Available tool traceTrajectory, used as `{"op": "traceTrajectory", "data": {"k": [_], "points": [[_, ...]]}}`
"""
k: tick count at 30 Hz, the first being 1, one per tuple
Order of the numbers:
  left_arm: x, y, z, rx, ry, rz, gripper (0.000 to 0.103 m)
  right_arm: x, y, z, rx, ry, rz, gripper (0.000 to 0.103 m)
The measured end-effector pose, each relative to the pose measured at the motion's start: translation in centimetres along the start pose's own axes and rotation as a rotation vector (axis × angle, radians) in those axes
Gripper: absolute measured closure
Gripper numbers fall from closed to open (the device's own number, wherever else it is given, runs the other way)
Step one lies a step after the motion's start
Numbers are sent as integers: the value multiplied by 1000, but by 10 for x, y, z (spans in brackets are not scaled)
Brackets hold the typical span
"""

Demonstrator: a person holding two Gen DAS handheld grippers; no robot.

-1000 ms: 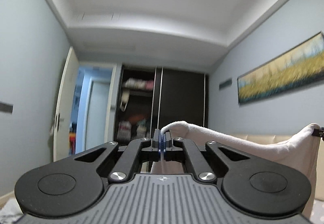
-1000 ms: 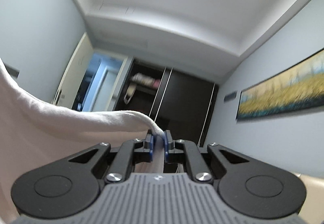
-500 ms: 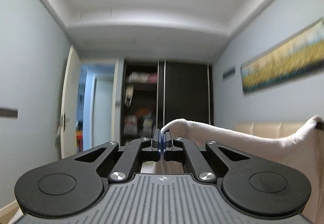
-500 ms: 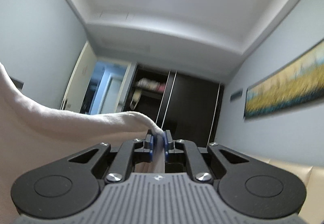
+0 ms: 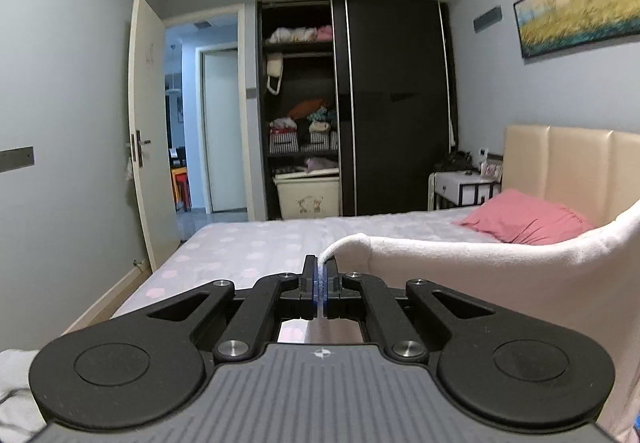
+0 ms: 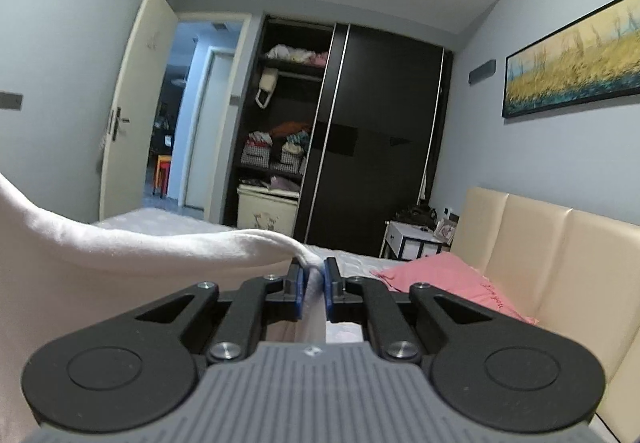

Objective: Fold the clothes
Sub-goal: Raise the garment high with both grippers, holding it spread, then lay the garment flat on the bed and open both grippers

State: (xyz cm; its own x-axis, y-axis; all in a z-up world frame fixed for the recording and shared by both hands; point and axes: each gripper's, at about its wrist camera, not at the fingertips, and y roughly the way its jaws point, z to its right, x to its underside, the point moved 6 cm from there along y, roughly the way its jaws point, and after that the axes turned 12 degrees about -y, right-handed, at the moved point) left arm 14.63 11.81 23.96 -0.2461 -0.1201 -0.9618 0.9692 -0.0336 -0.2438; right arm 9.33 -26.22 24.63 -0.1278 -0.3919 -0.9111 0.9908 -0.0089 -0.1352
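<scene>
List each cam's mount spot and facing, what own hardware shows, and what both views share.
Left wrist: on the left gripper, looking level along its fingers across the bed to the wardrobe; jaws clamp the white garment, which runs off right.
Right wrist: on the right gripper, facing the same wardrobe, tilted; jaws pinch the garment, which runs off left.
Shared: garment, wardrobe, open door, pink pillow, headboard, painting.
</scene>
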Motion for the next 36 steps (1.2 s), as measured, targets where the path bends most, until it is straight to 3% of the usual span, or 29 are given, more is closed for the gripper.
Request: {"op": "traceTrajectory", "data": {"k": [5, 16, 26, 31, 34, 36], "points": [[28, 83, 10, -30, 15, -127, 103, 26, 93, -13, -27, 22, -128, 92], [137, 243, 2, -82, 94, -344, 103, 152, 269, -47, -69, 53, -388, 92], [229, 346, -4, -131, 123, -536, 102, 245, 370, -80, -133, 39, -559, 92], [266, 372, -6, -136, 171, -630, 102, 282, 396, -100, -196, 6, -652, 91], [283, 376, -9, -106, 178, -710, 98, 301, 401, -107, -256, -9, -712, 90], [285, 374, -10, -80, 187, -719, 97, 306, 401, -107, -278, -20, -729, 85]]}}
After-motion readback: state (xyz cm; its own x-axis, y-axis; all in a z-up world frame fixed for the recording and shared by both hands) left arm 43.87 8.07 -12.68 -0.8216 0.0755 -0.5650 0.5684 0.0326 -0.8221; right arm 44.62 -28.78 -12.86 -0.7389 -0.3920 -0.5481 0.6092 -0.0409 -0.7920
